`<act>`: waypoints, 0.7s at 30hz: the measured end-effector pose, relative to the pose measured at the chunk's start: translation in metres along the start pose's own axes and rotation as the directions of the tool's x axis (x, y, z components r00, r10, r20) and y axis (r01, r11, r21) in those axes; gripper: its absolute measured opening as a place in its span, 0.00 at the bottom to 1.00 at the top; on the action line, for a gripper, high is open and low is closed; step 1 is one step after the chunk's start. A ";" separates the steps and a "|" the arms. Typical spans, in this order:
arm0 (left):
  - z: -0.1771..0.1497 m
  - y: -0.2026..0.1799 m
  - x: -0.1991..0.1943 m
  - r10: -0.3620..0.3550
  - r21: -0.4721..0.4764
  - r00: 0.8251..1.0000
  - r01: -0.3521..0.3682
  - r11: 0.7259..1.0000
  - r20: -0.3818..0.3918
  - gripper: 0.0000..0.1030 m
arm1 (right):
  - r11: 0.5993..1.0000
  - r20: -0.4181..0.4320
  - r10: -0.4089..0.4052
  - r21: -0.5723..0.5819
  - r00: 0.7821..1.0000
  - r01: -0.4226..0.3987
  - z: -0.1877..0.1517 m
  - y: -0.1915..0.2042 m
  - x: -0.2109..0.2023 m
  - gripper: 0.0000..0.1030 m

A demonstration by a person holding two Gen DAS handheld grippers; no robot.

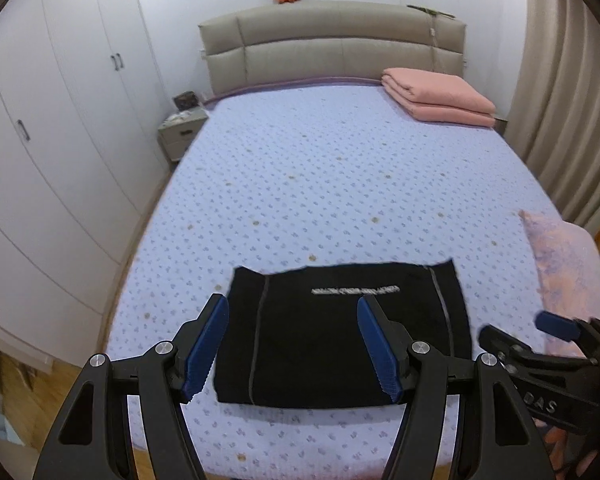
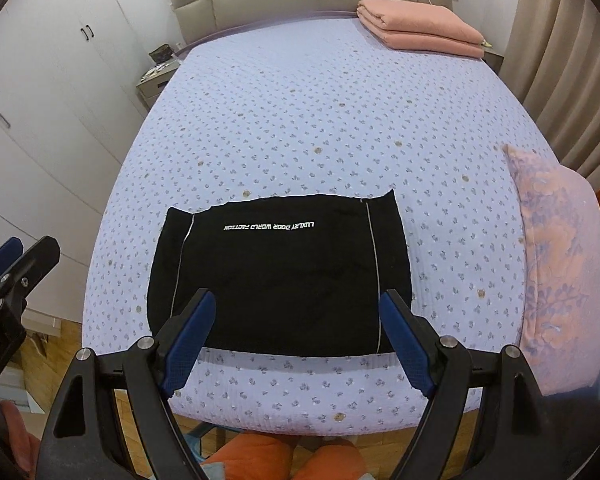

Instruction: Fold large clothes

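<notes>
A black garment point(image 1: 340, 340) with white lettering and thin grey stripes lies folded into a flat rectangle near the foot of the bed; it also shows in the right wrist view point(image 2: 280, 276). My left gripper point(image 1: 294, 312) is open and empty, held above the garment's near edge. My right gripper point(image 2: 296, 304) is open and empty, also above the near edge. The right gripper shows at the right of the left wrist view point(image 1: 548, 332), and part of the left gripper shows at the left edge of the right wrist view point(image 2: 16, 264).
The bed point(image 1: 320, 168) has a lilac flowered cover. A folded pink blanket point(image 1: 440, 96) lies at the far right by the headboard point(image 1: 332, 44). A pink flowered pillow point(image 2: 560, 260) lies at the right edge. White wardrobes point(image 1: 60, 120) and a nightstand point(image 1: 180, 132) stand left.
</notes>
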State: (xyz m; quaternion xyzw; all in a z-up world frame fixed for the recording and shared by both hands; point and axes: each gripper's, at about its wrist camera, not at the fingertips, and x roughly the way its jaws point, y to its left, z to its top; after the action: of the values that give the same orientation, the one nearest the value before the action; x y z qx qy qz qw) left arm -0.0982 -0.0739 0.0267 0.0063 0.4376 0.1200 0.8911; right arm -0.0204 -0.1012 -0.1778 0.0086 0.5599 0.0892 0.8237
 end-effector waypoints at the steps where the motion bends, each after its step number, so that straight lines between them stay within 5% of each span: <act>1: 0.002 -0.001 0.002 0.015 0.004 1.000 -0.015 1.000 0.003 0.67 | 1.000 -0.004 0.001 0.003 1.000 -0.001 0.001 -0.001 0.001 0.83; 21: 0.032 -0.017 0.032 -0.019 0.053 1.000 0.019 0.998 0.001 0.67 | 0.999 -0.038 -0.024 0.030 0.999 0.025 0.015 -0.005 0.024 0.83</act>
State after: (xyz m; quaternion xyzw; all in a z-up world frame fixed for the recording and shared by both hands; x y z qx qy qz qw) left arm -0.0510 -0.0799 0.0193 0.0259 0.4399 0.0998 0.8921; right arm 0.0025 -0.1006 -0.1954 0.0124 0.5765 0.0706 0.8139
